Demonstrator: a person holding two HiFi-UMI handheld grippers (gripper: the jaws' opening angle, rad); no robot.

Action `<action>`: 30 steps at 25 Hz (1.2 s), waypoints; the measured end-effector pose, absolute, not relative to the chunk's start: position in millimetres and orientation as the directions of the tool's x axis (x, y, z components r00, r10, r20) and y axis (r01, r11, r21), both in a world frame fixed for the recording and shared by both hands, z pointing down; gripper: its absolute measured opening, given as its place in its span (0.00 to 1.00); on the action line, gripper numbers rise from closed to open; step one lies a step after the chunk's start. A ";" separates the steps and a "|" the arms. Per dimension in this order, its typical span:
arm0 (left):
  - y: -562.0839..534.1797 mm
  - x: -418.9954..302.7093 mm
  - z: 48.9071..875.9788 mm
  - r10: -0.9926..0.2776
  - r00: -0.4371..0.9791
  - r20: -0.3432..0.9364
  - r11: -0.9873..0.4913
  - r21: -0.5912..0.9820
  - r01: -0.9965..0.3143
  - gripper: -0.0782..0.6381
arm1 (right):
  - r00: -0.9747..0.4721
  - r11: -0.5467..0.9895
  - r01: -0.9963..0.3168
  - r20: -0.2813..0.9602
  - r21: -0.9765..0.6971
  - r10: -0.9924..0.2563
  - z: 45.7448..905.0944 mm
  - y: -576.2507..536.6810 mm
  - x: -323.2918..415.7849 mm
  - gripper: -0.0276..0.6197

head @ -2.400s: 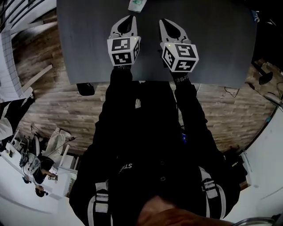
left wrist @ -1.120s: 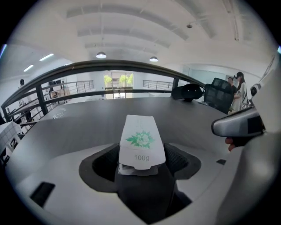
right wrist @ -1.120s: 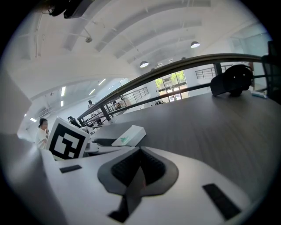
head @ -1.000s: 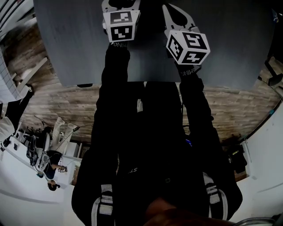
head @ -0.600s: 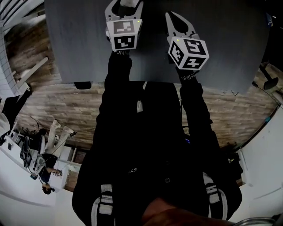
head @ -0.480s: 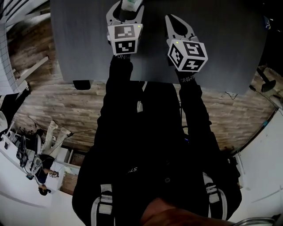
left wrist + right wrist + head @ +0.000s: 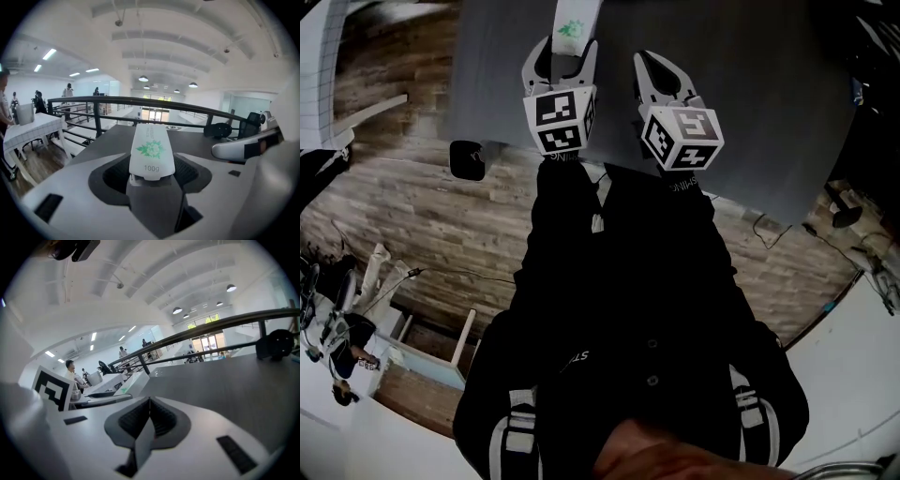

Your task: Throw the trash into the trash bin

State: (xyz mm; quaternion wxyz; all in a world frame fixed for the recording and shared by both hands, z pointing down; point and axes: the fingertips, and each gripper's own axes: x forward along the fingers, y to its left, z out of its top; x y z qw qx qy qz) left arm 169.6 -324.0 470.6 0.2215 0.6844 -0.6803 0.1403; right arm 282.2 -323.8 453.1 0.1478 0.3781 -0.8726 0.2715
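Left gripper [image 7: 561, 52] was found clamped on a white carton [image 7: 151, 151], printed with a green flower and "100g". 2.4 s earlier that carton had lain on the grey table [image 7: 750, 94], ahead of parted jaws. It now appeared raised off the tabletop, projecting forward from the grip. Right gripper [image 7: 149, 404] was noted empty, jaws pressed together. Pickup was judged done, with the carry to the bin outstanding. No trash bin was seen in any view.
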 end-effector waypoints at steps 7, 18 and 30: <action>-243.1 72.7 452.5 -0.873 -0.142 0.467 0.225 0.128 -0.966 0.49 | -0.779 0.702 -0.607 0.453 -0.372 -0.433 440.5 -263.2 178.7 0.07; -60.6 -93.8 479.7 -0.755 -0.426 0.499 0.556 0.141 -0.819 0.49 | -0.875 0.868 -0.332 0.465 -0.368 -0.137 457.4 -124.5 -5.0 0.07; 145.5 -229.7 537.8 -0.548 -0.592 0.591 0.797 0.155 -0.583 0.49 | -0.835 0.922 -0.042 0.520 -0.385 0.179 499.3 52.9 -176.0 0.07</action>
